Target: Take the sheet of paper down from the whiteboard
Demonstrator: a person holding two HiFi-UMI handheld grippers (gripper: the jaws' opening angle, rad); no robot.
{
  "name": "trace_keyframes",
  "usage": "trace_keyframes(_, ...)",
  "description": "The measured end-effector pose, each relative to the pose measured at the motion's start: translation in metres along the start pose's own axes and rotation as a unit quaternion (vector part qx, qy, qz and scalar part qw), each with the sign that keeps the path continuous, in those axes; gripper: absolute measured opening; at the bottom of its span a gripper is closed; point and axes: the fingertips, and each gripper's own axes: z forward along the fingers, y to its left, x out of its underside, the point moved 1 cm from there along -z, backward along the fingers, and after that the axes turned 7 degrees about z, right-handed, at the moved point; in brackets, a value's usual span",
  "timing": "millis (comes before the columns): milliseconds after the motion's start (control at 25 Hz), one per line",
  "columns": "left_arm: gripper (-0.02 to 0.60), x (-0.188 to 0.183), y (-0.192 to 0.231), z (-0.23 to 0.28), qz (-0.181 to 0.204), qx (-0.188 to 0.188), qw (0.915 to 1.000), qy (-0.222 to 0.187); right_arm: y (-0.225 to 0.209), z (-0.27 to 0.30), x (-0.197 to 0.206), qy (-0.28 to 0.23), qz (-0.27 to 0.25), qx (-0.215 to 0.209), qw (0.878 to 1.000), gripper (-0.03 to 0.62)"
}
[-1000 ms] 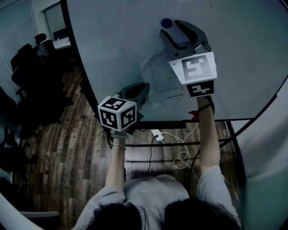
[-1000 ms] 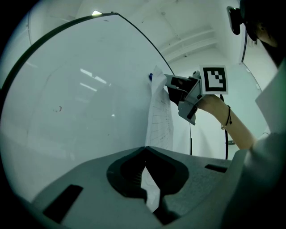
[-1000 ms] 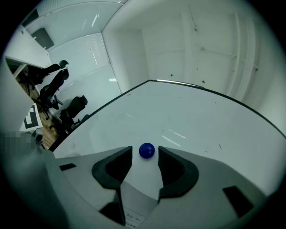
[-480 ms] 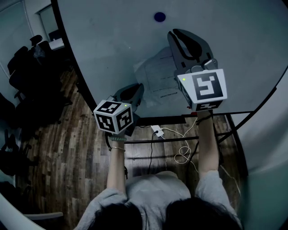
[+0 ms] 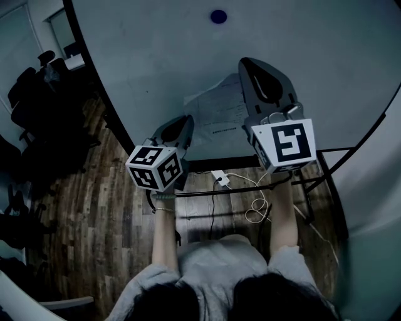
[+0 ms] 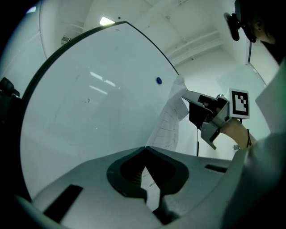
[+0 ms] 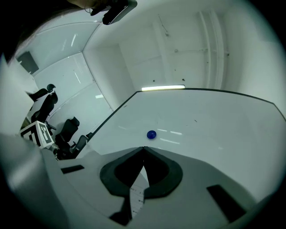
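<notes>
The sheet of paper (image 5: 216, 113) hangs in front of the whiteboard (image 5: 156, 50), below a blue magnet (image 5: 218, 16) that sits alone on the board. My left gripper (image 5: 188, 120) is shut on the sheet's lower left corner; a strip of paper (image 6: 150, 183) shows between its closed jaws. My right gripper (image 5: 244, 64) has just been closing and is now shut on the sheet's upper right corner, with paper (image 7: 136, 196) pinched between its jaws. In the left gripper view the sheet (image 6: 172, 118) bows away from the board towards the right gripper (image 6: 184, 92).
Black office chairs (image 5: 31, 88) stand on the wooden floor at the left. Under the board run its black stand frame (image 5: 250, 191), a white power strip (image 5: 220, 178) and a loose white cable (image 5: 255, 210). The magnet (image 7: 151, 134) lies just beyond the right jaws.
My right gripper has come down away from the magnet and its open jaws have closed on the sheet's top corner. The sheet's top has dropped with it. The left gripper keeps its grip.
</notes>
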Motion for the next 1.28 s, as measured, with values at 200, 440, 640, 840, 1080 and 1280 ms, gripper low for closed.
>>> trace_keyframes(200,0.005,-0.003,0.004,-0.004,0.009,-0.009,0.9999,-0.006,0.009,-0.01,0.013,-0.002,0.04,-0.001,0.999,0.002)
trace_keyframes(440,0.005,0.005,0.008,-0.007,0.006,-0.02,0.9998,0.002,0.011,-0.026,0.03,0.024,0.063,0.02,0.998,0.002)
trace_keyframes(640,0.005,0.012,0.014,-0.01,0.005,-0.03,0.9995,0.006,0.016,-0.041,0.036,0.016,0.088,0.017,0.996,0.002)
trace_keyframes(840,0.005,0.016,0.019,-0.011,0.004,-0.036,0.9993,0.01,0.018,-0.049,0.047,0.034,0.107,0.021,0.993,0.002)
trace_keyframes(1080,0.005,0.021,0.018,-0.011,0.006,-0.038,0.9992,0.014,0.02,-0.059,0.058,0.042,0.116,0.021,0.992,0.0)
trace_keyframes(1280,0.005,0.022,0.015,-0.009,0.008,-0.038,0.9991,0.016,0.019,-0.061,0.062,0.048,0.114,0.02,0.992,0.0)
